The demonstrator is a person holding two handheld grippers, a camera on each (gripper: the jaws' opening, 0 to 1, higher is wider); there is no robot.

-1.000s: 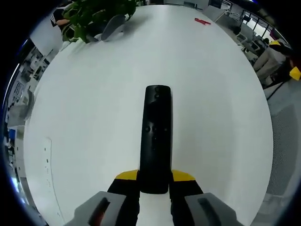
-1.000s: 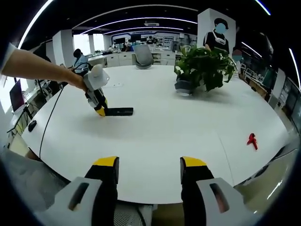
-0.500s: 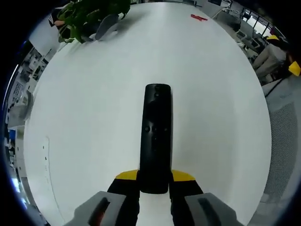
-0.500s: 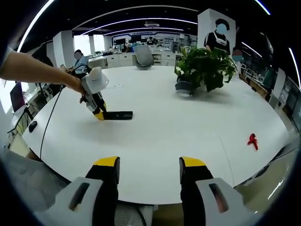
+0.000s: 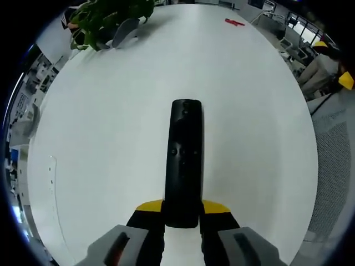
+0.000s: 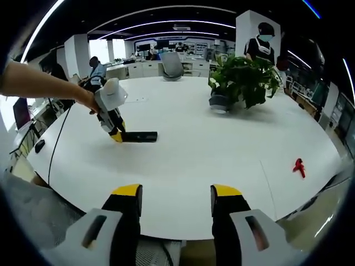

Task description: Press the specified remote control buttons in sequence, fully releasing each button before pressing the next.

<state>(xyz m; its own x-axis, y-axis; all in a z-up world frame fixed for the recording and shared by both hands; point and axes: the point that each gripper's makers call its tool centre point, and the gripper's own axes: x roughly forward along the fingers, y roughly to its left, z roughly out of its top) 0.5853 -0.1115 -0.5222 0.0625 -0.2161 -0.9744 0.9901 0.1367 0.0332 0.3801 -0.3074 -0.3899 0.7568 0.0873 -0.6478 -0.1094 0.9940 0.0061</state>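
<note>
Two grippers are in use over a large white oval desk. In the left gripper view, the left gripper has its yellow-tipped jaws pressed against the near end of a black remote control, pinching it from both sides; the remote extends straight away from the jaws, button face up. In the right gripper view, the same left gripper, held by a person's hand, grips the remote control lying flat on the desk surface, toward the edge where the person stands. The right gripper hovers at the near desk edge, jaws spread apart with nothing between them, well apart from the remote. A potted plant stands toward the far edge. A small red object lies near the right-hand edge.
</note>
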